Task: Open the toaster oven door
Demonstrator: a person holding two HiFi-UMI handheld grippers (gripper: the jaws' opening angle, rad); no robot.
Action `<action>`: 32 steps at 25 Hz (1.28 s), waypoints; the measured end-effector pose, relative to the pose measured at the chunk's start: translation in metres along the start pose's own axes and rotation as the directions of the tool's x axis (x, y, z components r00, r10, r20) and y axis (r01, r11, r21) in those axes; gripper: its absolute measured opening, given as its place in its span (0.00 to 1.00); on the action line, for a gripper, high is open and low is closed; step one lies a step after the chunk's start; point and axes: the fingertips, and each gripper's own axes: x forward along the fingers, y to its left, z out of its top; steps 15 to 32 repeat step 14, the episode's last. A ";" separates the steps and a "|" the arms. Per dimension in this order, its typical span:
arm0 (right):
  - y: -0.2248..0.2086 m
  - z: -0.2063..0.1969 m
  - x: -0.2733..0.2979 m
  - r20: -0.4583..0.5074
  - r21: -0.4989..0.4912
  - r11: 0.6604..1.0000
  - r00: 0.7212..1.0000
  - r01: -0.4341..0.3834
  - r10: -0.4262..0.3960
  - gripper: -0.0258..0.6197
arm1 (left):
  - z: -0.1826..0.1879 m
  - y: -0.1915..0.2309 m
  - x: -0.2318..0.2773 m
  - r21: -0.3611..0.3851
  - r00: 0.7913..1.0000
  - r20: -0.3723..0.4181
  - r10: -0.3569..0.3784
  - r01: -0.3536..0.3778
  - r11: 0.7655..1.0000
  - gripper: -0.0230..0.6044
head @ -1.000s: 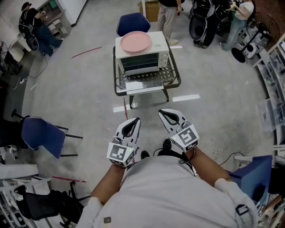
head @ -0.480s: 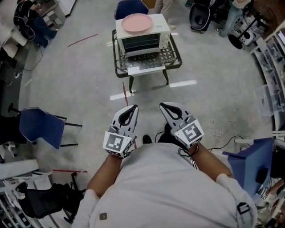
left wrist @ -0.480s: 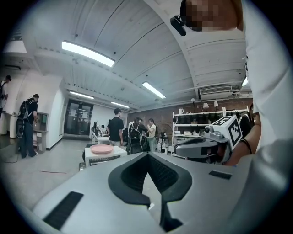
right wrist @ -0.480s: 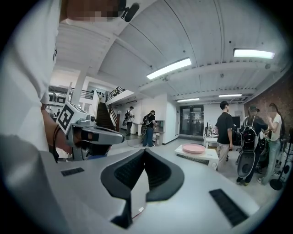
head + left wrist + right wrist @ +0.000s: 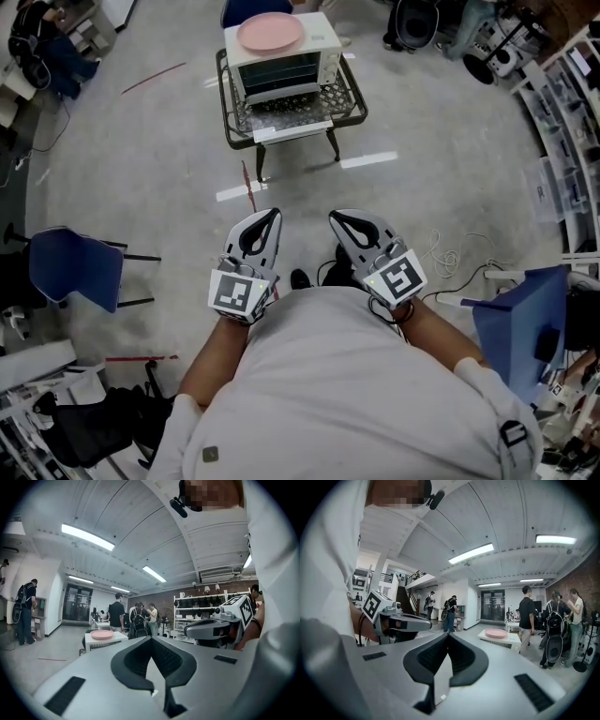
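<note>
The white toaster oven (image 5: 281, 58) stands on a low metal wire table (image 5: 345, 105) far ahead of me, its glass door shut. A pink plate (image 5: 270, 32) lies on its top. My left gripper (image 5: 266, 217) and right gripper (image 5: 339, 219) are held close to my body, side by side, pointing toward the oven and well short of it. Both are shut with nothing between the jaws. The left gripper view shows the oven (image 5: 104, 641) small in the distance past the left gripper (image 5: 150, 639). In the right gripper view the plate (image 5: 496, 633) shows beyond the right gripper (image 5: 448, 637).
A blue chair (image 5: 75, 267) stands to my left and another blue seat (image 5: 511, 323) to my right. Cables (image 5: 441, 258) lie on the floor at right. White tape strips (image 5: 367, 160) mark the floor before the table. Several people stand behind the oven; shelves line the right side.
The oven and table have slid up and left in the head view and look smaller. Both grippers stay shut near my body, slightly higher in the picture.
</note>
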 end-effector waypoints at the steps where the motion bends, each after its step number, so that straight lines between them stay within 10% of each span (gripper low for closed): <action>1: 0.002 0.000 -0.001 -0.002 0.013 1.000 1.000 0.002 -0.002 0.07 | -0.001 -0.003 0.000 0.004 1.000 -0.002 -0.004 0.004 1.000 0.06; 32: -0.020 0.000 -0.013 0.051 -0.078 0.997 0.999 -0.002 0.006 0.07 | 0.002 -0.013 0.013 -0.001 1.000 0.010 -0.009 0.009 1.000 0.06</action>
